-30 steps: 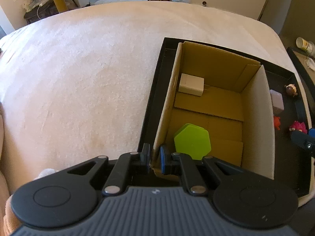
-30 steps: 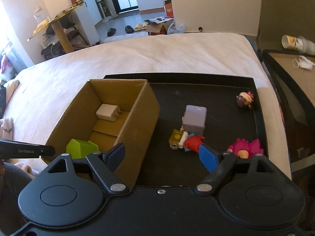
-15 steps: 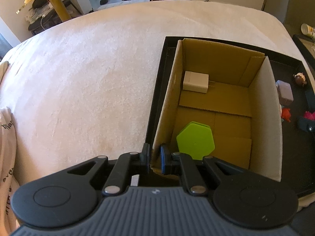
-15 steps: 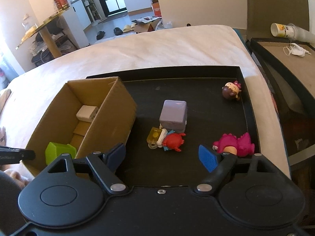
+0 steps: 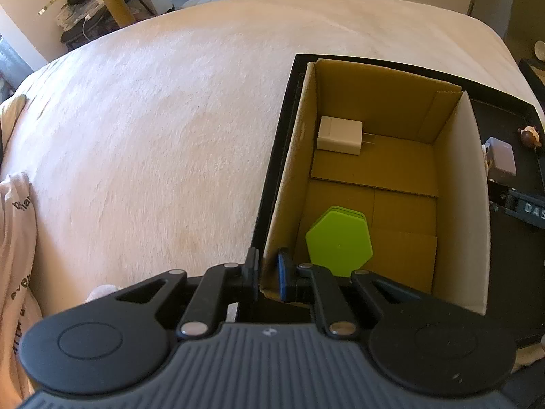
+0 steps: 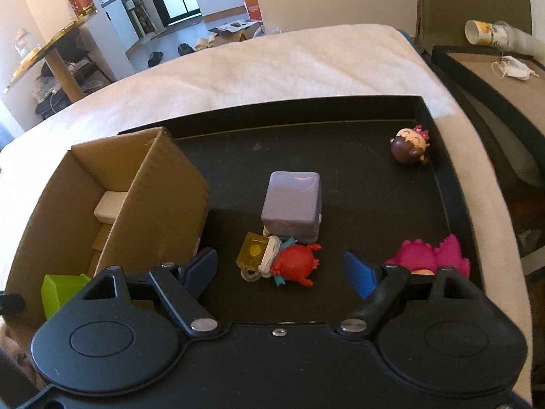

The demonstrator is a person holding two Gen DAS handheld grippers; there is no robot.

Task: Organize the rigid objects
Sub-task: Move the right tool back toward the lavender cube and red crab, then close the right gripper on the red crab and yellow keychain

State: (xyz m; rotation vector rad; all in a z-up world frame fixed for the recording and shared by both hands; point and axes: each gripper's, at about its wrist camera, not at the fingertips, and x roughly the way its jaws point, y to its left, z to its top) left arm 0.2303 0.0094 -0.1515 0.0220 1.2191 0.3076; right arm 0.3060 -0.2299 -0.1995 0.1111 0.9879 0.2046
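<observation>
White bedding (image 5: 143, 143) carries a black tray (image 6: 340, 119) with a cardboard box (image 5: 473, 204) at its left end. Left gripper (image 5: 269, 274) is pinched shut on the box's near wall. Inside lie a white charger (image 5: 339, 135) and a green hexagon (image 5: 339, 242). Right gripper (image 6: 281, 269) hangs wide open and empty over a red crab (image 6: 294, 264) tangled with a yellow piece, perhaps a keyring. Its right finger partly hides a pink toy (image 6: 429, 255). A purple cube (image 6: 293, 201) stands just behind the crab.

Between the right tongs (image 6: 281, 269) lies a red crab toy (image 6: 294, 264), touching a yellow charm (image 6: 252, 250); a lilac cube (image 6: 293, 201) stands just beyond.
</observation>
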